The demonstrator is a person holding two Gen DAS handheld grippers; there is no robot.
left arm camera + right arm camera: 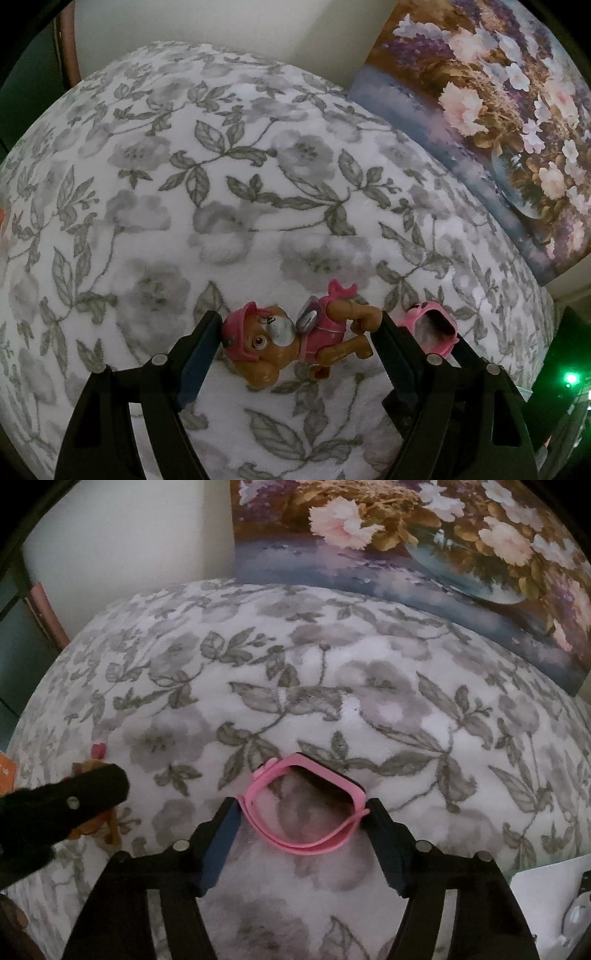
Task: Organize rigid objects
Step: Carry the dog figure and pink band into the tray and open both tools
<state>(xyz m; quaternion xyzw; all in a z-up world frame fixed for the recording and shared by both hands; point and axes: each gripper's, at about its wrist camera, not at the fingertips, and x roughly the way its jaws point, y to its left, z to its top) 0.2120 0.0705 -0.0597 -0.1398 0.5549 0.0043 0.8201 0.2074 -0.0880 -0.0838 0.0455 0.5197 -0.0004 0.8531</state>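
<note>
A brown toy dog in a pink cap and vest [295, 341] lies on its side on the floral blanket [221, 184]. My left gripper [297, 328] is open, one finger at its head and the other at its legs. A pink wristband watch [306, 808] stands on the blanket; it also shows in the left wrist view [432, 326], right of the left gripper. My right gripper [301, 812] is open around it, fingers at both ends of the band. The left gripper's finger [74, 794] shows at the left of the right wrist view, hiding most of the dog.
A floral painting [498, 129] leans against the white wall behind the blanket, also in the right wrist view [424, 546]. White paper with a small object [554, 897] lies at the right edge. A green light [570, 378] glows at the far right.
</note>
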